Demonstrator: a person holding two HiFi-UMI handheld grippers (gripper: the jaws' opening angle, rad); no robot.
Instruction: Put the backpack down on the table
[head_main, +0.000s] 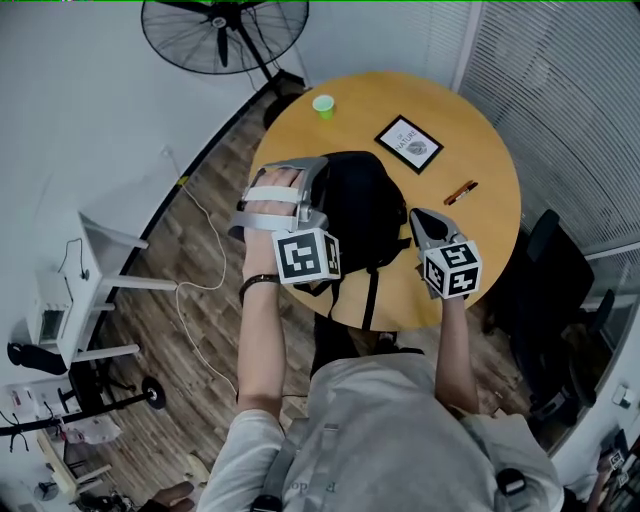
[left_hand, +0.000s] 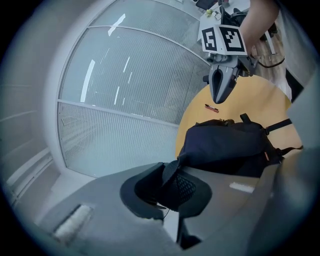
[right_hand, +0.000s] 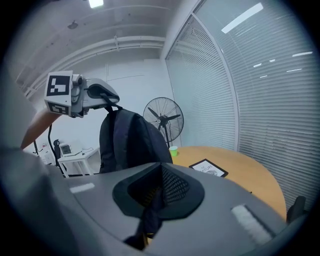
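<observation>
The black backpack (head_main: 362, 212) is over the near part of the round wooden table (head_main: 480, 150), between my two grippers. My left gripper (head_main: 312, 168) is shut on a black mesh part at the backpack's top (left_hand: 172, 187); in the right gripper view the backpack (right_hand: 127, 140) hangs upright from it (right_hand: 102, 96). My right gripper (head_main: 416, 217) is shut on a dark strap (right_hand: 150, 215) that droops from its jaws (right_hand: 157, 192). In the left gripper view the backpack (left_hand: 225, 145) sits just under the right gripper (left_hand: 218, 97). Whether its bottom touches the table I cannot tell.
On the table's far side stand a green cup (head_main: 323, 106) and a framed card (head_main: 409, 143), with a small brown pen (head_main: 460, 192) to the right. A floor fan (head_main: 225, 35) stands beyond the table, a black chair (head_main: 545, 265) at right, a white side table (head_main: 100, 265) at left.
</observation>
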